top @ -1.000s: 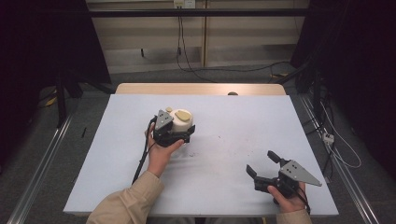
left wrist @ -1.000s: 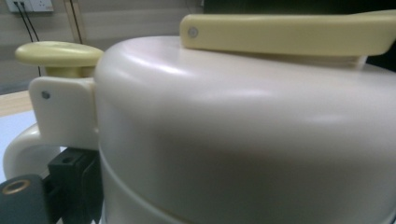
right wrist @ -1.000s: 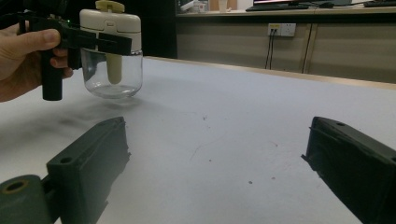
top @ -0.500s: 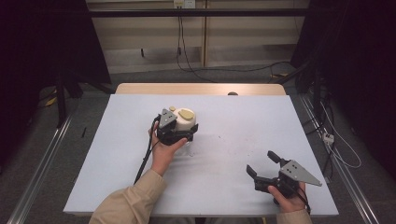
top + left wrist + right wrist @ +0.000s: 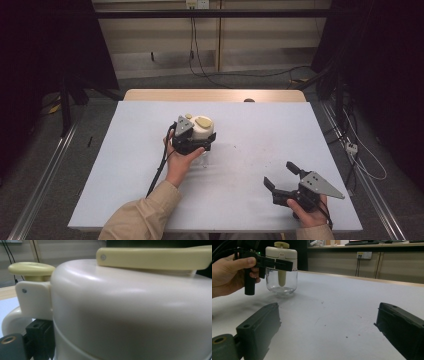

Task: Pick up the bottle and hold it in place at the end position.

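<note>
The tabletop (image 5: 125,190) is a pale sheet with a strip of bare wood along its far edge and a few dark specks near the middle.

On it, toward ten o'clock of centre, stands a jar (image 5: 200,131) with a clear glass body (image 5: 282,282) and a cream plastic lid (image 5: 130,315). The lid carries a yellowish knob (image 5: 31,268) at one side and a flat yellowish lever (image 5: 155,258) across its top; a pale stem hangs inside the glass. In the right gripper view the jar's base appears to rest on the sheet.

The left tongs (image 5: 192,142) sit at the jar's six o'clock side, held by the left hand (image 5: 181,160), whose tan sleeve (image 5: 142,217) comes in from the bottom edge. Their black jaws reach along either side of the cream lid, just above the glass, and look closed against it; in the left gripper view the lid crowds the lens and one jaw shows pressed beside it at the lower left.

The right tongs (image 5: 282,176) lie well apart from the jar, at about five o'clock on the sheet, gripped by the right hand (image 5: 309,212). Their jaws stand wide apart with nothing between them, touching nothing, and point toward ten o'clock. A grey three-cornered plate (image 5: 320,185) tops them.
</note>
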### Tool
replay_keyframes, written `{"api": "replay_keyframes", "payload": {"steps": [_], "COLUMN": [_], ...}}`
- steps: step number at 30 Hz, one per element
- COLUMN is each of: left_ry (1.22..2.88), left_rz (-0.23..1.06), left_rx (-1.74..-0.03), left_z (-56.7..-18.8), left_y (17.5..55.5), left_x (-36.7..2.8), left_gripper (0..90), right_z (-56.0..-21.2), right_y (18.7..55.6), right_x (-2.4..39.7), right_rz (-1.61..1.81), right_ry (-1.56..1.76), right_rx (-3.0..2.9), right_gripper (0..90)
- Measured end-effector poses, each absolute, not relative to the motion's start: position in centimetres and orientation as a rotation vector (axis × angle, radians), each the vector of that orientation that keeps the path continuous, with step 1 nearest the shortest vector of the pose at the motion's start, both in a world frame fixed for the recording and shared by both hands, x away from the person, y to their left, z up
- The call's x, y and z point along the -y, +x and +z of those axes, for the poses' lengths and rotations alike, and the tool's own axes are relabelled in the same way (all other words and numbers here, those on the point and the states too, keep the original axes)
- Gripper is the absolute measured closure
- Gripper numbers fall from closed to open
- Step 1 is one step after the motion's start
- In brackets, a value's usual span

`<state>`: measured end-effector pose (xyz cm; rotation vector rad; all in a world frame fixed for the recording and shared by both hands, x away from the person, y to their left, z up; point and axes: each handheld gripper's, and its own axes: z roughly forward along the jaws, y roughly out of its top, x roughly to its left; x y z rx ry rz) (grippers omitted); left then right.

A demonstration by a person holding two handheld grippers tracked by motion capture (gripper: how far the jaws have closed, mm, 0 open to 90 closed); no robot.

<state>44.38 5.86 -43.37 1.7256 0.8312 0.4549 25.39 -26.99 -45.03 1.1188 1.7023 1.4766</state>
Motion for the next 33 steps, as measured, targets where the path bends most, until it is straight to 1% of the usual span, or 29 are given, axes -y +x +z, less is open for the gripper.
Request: {"api": "replay_keyframes", "payload": {"steps": [16, 33], "left_ry": [1.730, 1.728], "left_rz": [0.436, 0.445], "left_rx": [-0.820, -0.819], "left_z": [-43.5, -43.4], "left_y": [44.7, 45.2], "left_x": [-4.5, -3.6], "left_gripper": [6.2, 6.2], "right_z": [-45.1, -45.1], "right_y": [25.4, 25.5], "right_x": [27.1, 27.2], "right_rz": [1.485, 1.479], "right_ry": [1.119, 1.116], "right_rx": [-1.702, -1.702], "right_gripper": [4.6, 4.9]}}
